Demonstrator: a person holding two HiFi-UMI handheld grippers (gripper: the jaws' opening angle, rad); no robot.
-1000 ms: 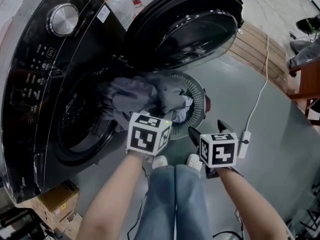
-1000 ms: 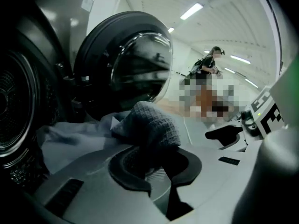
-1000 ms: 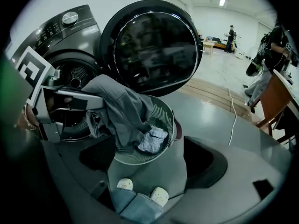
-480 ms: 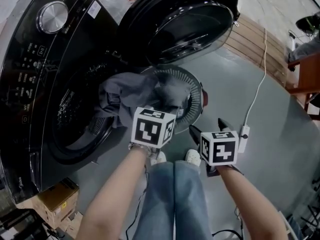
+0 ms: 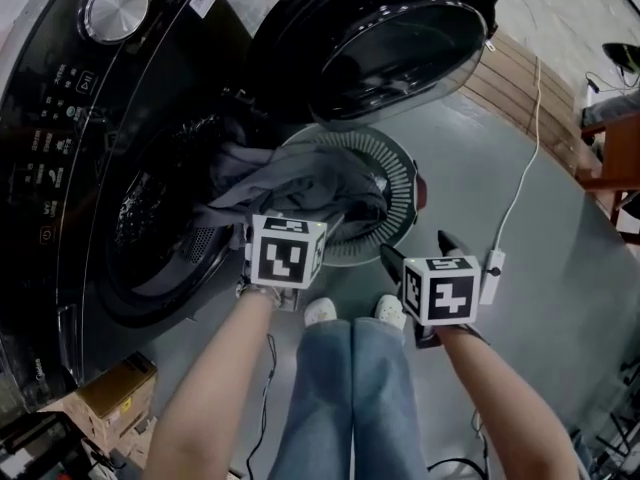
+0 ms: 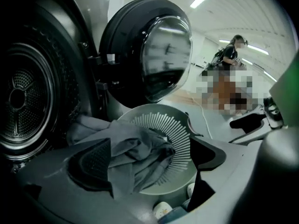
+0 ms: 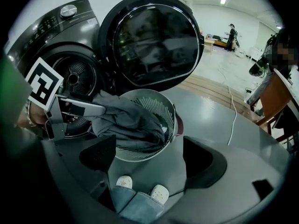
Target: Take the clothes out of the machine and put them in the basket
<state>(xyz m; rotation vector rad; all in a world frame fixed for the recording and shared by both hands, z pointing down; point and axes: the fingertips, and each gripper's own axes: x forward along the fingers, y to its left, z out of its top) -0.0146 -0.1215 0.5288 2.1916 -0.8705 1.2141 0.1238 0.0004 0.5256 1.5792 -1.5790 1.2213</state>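
1. Black front-loading machine (image 5: 60, 168) fills the left of my head view, its drum mouth dark and facing me.
2. Its round door (image 5: 380, 38) is swung wide open and hangs over the far side of the basket.
3. The pale slatted basket (image 5: 405, 188) stands on the grey floor just beside the drum mouth, under the door's edge.
4. A grey garment (image 5: 300, 188) bridges the two. One end lies at the lip of the drum, and the rest drapes over the basket's near rim and bunches inside it.
5. My left gripper (image 6: 147, 157) hangs right above that garment at the basket's near rim. Its jaws have just been opening and now stand wide apart. The cloth lies between them, a fold close against the left-hand pad, but neither pad presses on it, so the cloth is let go.
6. My right gripper (image 7: 150, 155) is held to the right of the basket, well clear of the garment. Its jaws are spread, with only floor and the basket rim showing between them.
7. A white cable (image 5: 520, 188) trails across the floor to the right.
8. Two pale shoes (image 5: 320, 311) show below the basket, between my arms.
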